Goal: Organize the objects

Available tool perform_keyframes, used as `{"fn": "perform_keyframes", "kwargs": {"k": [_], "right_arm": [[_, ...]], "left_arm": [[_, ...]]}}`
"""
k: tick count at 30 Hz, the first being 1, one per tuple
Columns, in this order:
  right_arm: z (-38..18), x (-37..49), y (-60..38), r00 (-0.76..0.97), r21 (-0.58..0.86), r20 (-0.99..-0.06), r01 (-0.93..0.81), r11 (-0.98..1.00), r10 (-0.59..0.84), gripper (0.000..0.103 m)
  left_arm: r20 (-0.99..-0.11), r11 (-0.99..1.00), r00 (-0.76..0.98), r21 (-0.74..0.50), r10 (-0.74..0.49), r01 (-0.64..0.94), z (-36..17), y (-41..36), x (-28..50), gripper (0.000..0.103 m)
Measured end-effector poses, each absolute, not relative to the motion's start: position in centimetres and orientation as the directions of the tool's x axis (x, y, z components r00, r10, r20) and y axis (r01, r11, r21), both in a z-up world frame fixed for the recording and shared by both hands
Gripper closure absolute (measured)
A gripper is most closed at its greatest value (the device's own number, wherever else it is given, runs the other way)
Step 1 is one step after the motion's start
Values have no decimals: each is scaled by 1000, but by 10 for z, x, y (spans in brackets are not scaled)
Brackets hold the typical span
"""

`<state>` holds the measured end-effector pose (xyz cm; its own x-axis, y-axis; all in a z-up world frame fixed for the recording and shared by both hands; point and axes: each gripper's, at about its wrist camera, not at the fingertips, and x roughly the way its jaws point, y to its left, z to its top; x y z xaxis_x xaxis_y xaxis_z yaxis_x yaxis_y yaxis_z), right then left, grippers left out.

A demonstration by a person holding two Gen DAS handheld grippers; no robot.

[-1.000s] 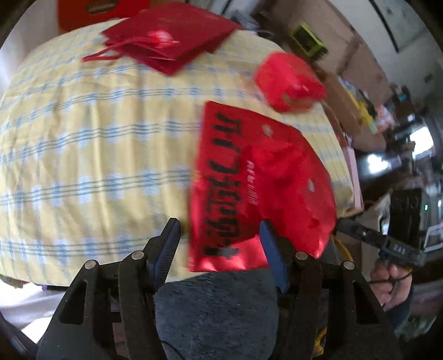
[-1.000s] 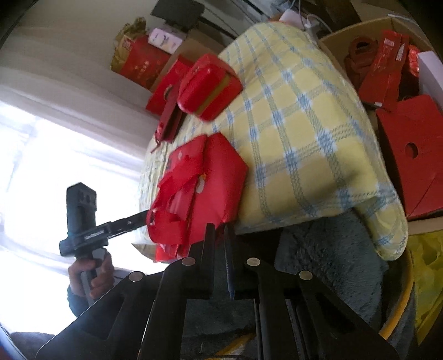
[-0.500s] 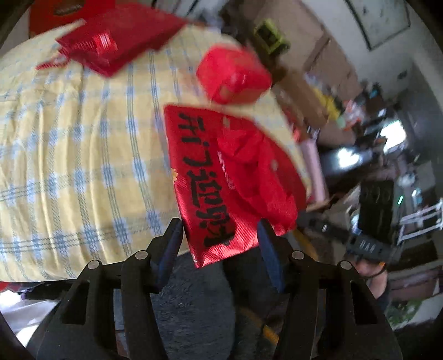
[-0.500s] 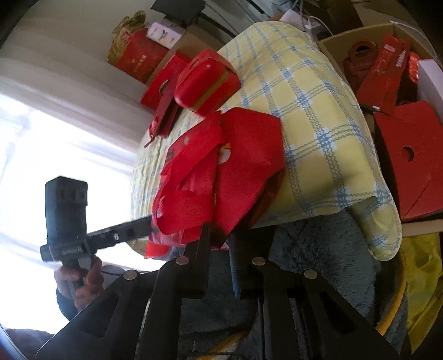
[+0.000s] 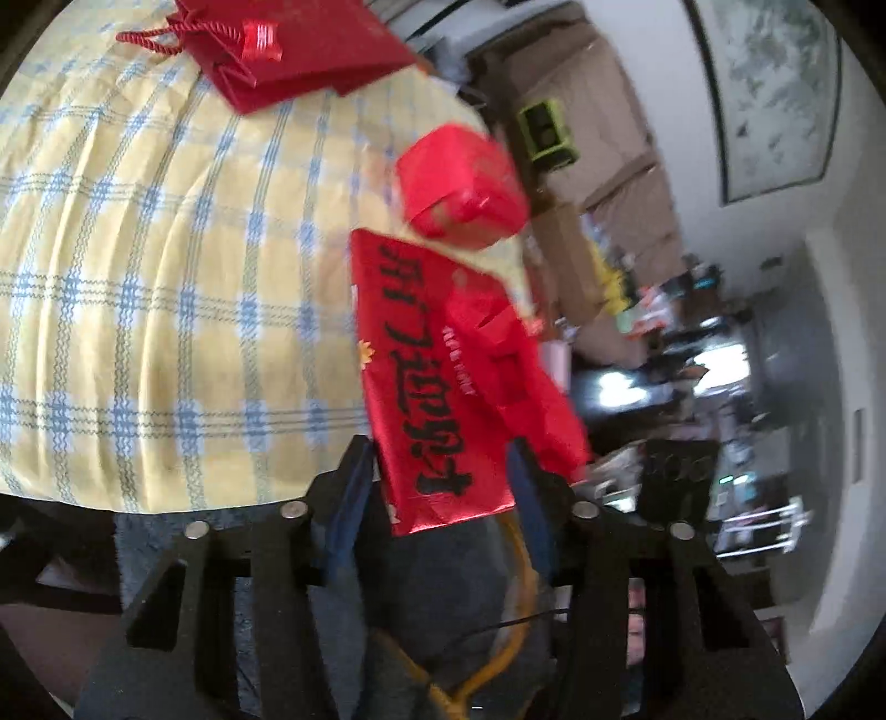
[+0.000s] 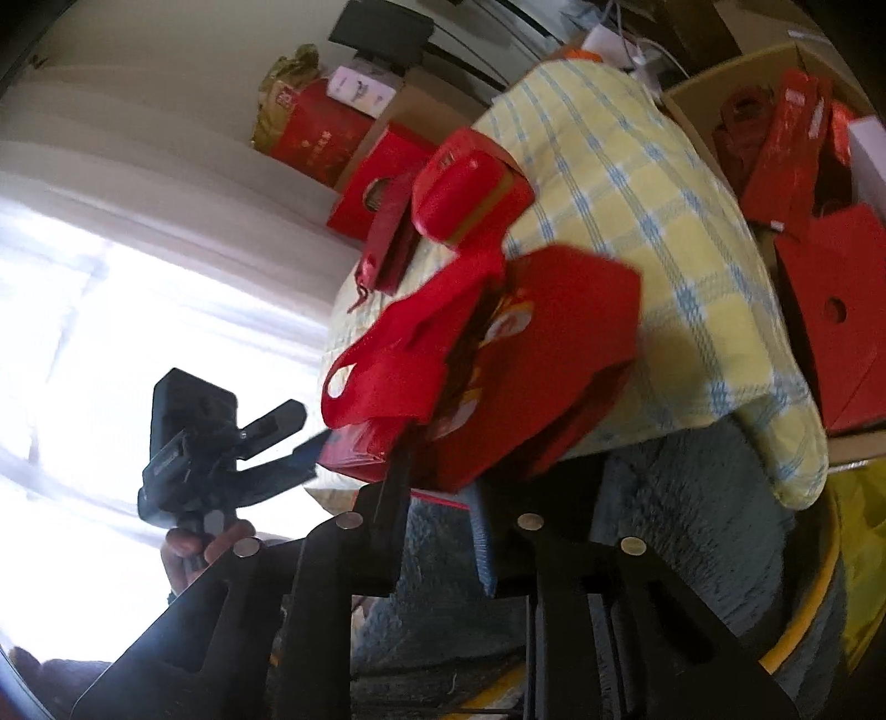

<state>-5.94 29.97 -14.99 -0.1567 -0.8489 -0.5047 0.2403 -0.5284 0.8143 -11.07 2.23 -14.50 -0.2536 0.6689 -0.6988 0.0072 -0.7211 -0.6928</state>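
A shiny red gift bag (image 5: 443, 387) with black characters hangs over the near edge of the yellow checked cloth (image 5: 138, 277). Its near end shows between the fingers of my left gripper (image 5: 440, 465), whose jaws are closing; a thin gap remains at the left pad. In the right wrist view the same bag (image 6: 542, 354) is lifted, its handles (image 6: 398, 354) flopped left. Its lower edge sits between the fingers of my right gripper (image 6: 440, 482), whose jaws are opening. The left gripper (image 6: 293, 437) reaches the bag's left corner. A red box (image 5: 459, 188) stands just behind.
A dark red paper bag (image 5: 299, 50) with rope handles lies at the cloth's far side. A grey blanket (image 6: 692, 526) hangs below the cloth. A cardboard box (image 6: 775, 127) of red packaging and flat red boxes (image 6: 830, 332) stand to the right.
The right jaws, shut a second ago, have parted. The left jaws have narrowed and that hand has rolled. The gift bag has lifted and swung up between the two grippers.
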Motion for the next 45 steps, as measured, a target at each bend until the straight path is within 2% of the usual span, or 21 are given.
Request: {"fn": "perform_keyframes", "kwargs": {"k": [2, 6, 8, 14, 27, 30, 32, 37, 39, 40, 41, 42, 43, 44, 45], "right_arm": [[-155, -60, 299, -151, 823, -500, 224, -522, -853, 79], [-162, -64, 304, -153, 847, -474, 188, -496, -867, 70], [-164, -66, 310, -161, 866, -447, 170, -470, -880, 58], [-167, -69, 326, -199, 889, -410, 132, -439, -890, 38], [-167, -70, 336, -245, 920, -330, 131, -369, -912, 29], [-169, -71, 344, -261, 937, -291, 116, -329, -921, 24], [-167, -71, 347, -268, 945, -266, 117, -305, -926, 17], [-161, -78, 337, -271, 923, -317, 133, -362, -909, 14], [-161, -80, 331, -265, 908, -354, 135, -398, -897, 15], [-161, -82, 325, -254, 892, -386, 142, -429, -887, 23], [-160, -83, 320, -246, 877, -414, 152, -457, -876, 40], [-159, -83, 314, -242, 854, -449, 167, -493, -860, 50], [-159, -84, 309, -240, 833, -481, 176, -525, -843, 71], [-161, -84, 304, -236, 819, -503, 178, -546, -831, 81], [-163, -85, 302, -233, 813, -514, 177, -555, -826, 84]], "left_arm": [[-732, -756, -255, -654, 632, 3, -147, 29, -113, 64], [-735, -759, -249, -651, 631, -1, -151, 34, -117, 64], [-740, -764, -250, -646, 624, 5, -153, 35, -117, 64], [-749, -769, -244, -639, 616, 21, -161, 35, -114, 64], [-733, -748, -230, -663, 640, 33, -170, 40, -111, 64], [-734, -748, -230, -662, 640, 32, -171, 40, -112, 65], [-736, -752, -230, -658, 636, 27, -171, 41, -112, 65], [-741, -760, -231, -649, 631, 5, -169, 45, -112, 65], [-740, -761, -228, -649, 632, -1, -169, 46, -112, 65], [-740, -760, -226, -649, 633, -5, -169, 47, -111, 65], [-741, -762, -226, -647, 632, -7, -169, 48, -110, 65], [-744, -765, -225, -644, 630, -15, -168, 50, -109, 65], [-747, -769, -222, -638, 626, -22, -168, 51, -108, 65], [-751, -775, -222, -632, 621, -29, -167, 52, -107, 65], [-753, -777, -225, -629, 618, -29, -167, 51, -106, 65]]}}
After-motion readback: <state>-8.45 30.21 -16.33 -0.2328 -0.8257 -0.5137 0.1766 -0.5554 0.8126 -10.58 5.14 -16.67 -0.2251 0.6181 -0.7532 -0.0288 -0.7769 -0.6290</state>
